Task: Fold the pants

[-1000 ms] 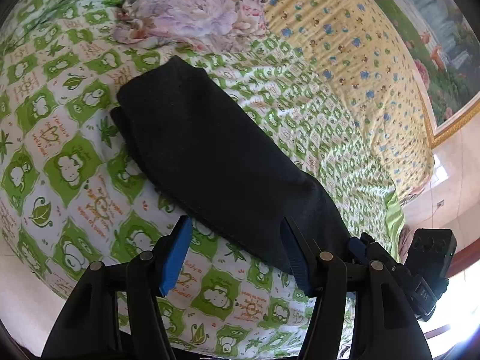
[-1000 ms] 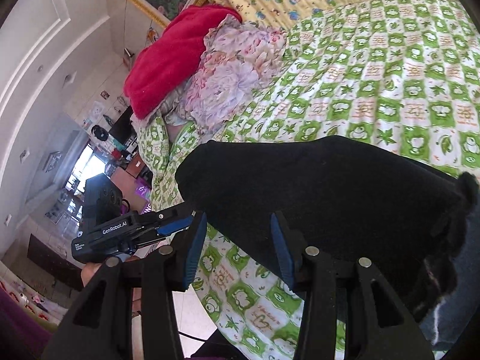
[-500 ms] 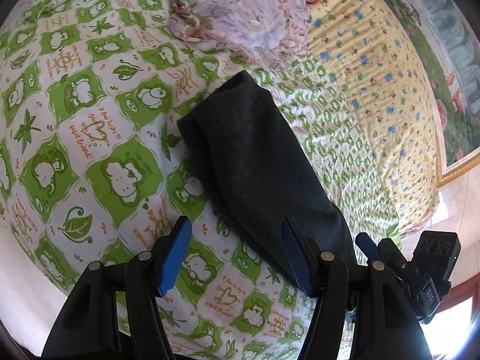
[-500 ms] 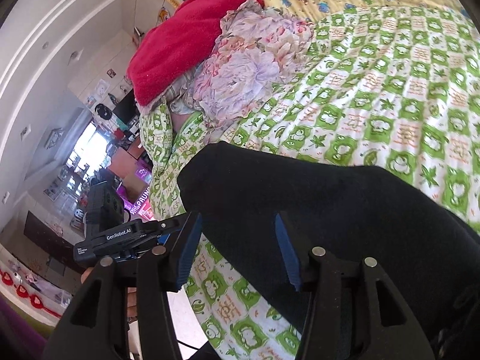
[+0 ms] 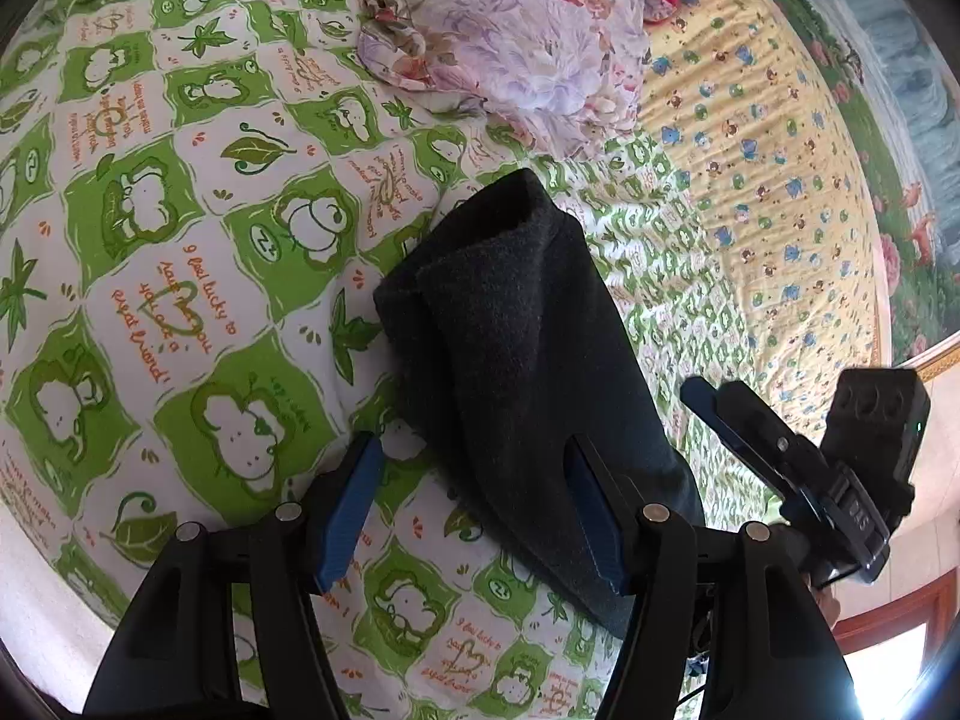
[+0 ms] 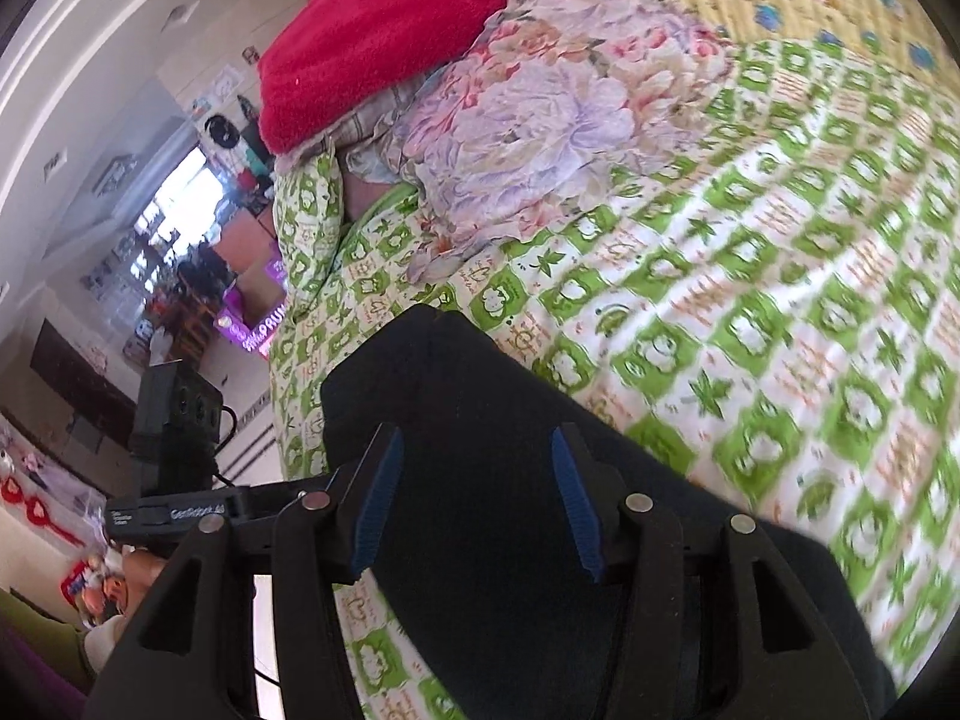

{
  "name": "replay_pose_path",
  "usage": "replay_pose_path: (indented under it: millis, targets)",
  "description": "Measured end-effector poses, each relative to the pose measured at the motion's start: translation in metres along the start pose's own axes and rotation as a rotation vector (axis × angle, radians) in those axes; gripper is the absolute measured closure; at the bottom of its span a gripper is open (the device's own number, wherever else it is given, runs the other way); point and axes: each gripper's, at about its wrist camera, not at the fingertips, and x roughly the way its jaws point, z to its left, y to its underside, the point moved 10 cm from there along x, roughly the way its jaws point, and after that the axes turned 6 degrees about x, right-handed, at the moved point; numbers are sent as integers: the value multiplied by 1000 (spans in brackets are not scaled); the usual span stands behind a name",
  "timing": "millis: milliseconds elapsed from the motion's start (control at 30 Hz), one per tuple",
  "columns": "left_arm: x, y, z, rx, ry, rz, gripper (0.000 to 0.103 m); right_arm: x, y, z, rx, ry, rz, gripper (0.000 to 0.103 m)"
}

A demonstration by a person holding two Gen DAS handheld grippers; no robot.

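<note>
A pair of dark charcoal knit pants (image 5: 528,360), folded lengthwise into a long narrow band, lies on a bed covered by a green-and-white checked quilt with cartoon prints (image 5: 180,252). The band runs from near the bed's near edge toward its middle, and its far end shows stacked layers with a slightly raised lip.

The left gripper (image 5: 474,510) hovers over the near part of the band with its blue-padded jaws spread wide and nothing between them; its right finger sits over the cloth, its left over bare quilt. The right gripper (image 6: 474,498) is likewise spread wide and holds nothing, with the pants (image 6: 510,540) filling the gap between its fingers from above; whether the pads touch the fabric cannot be told.

Toward the far edge of the bed a crumpled floral pink-and-lilac cloth (image 5: 528,48) lies bunched, with a red fleece blanket (image 6: 384,30) piled against it. Beyond the quilt a yellow sheet with small animal prints (image 5: 780,180) covers the bed's far side
</note>
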Motion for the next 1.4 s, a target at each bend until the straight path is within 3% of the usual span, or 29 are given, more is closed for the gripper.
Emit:
replay_pose_path:
  millis: [567, 667, 800, 900, 1167, 1400]
  targets:
    - [8, -8, 3, -26, 58, -8, 38, 111, -27, 7, -132, -24, 281, 50]
    - [10, -13, 3, -43, 57, -3, 38, 113, -26, 9, -129, -44, 287, 59]
    - [11, -16, 3, -39, 37, -13, 47, 105, -25, 11, -138, -45, 266, 73]
    - [10, -15, 5, -26, -2, -16, 75, 96, -25, 12, -129, -53, 245, 78]
    - [-7, -19, -24, 1, 41, -52, 81, 56, -31, 21, -100, -93, 154, 81]
    - [-31, -21, -97, 124, 118, -95, 81, -21, -42, 21, -47, -137, -10, 81]
